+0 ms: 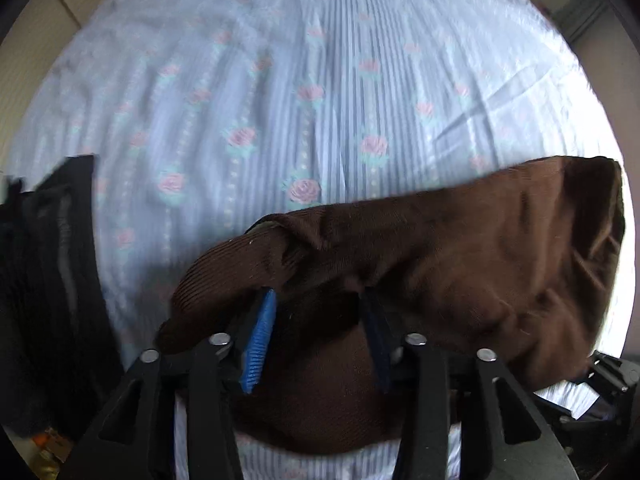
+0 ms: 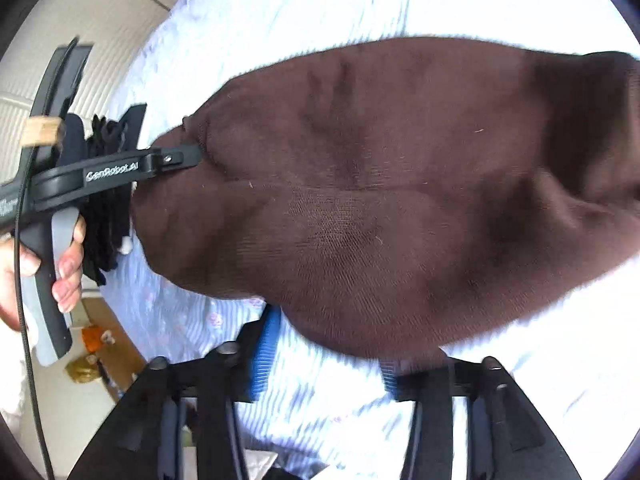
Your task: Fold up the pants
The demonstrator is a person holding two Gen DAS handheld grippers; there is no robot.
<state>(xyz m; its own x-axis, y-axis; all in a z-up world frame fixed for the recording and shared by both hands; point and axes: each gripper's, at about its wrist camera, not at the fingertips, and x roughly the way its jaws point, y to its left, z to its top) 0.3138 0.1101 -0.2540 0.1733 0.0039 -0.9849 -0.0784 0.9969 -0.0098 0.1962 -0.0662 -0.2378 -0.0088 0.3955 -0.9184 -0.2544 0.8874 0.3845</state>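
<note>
Brown knit pants (image 1: 460, 252) lie bunched on a blue striped bedsheet with pink roses (image 1: 280, 92). My left gripper (image 1: 320, 300) has its blue-padded fingers (image 1: 260, 336) wide apart, with pants fabric draped over and between the tips. In the right wrist view the pants (image 2: 380, 200) fill the middle, and the left gripper (image 2: 188, 158) reaches into their left edge. My right gripper (image 2: 328, 344) is open, its blue pads (image 2: 266, 352) at the pants' near edge, the right tip under the cloth.
A dark, black garment (image 1: 48, 280) lies at the sheet's left side and shows behind the left gripper in the right wrist view (image 2: 106, 208). Floor clutter with an orange item (image 2: 96, 338) sits beyond the bed's edge. A pale wall (image 2: 100, 40) stands beyond.
</note>
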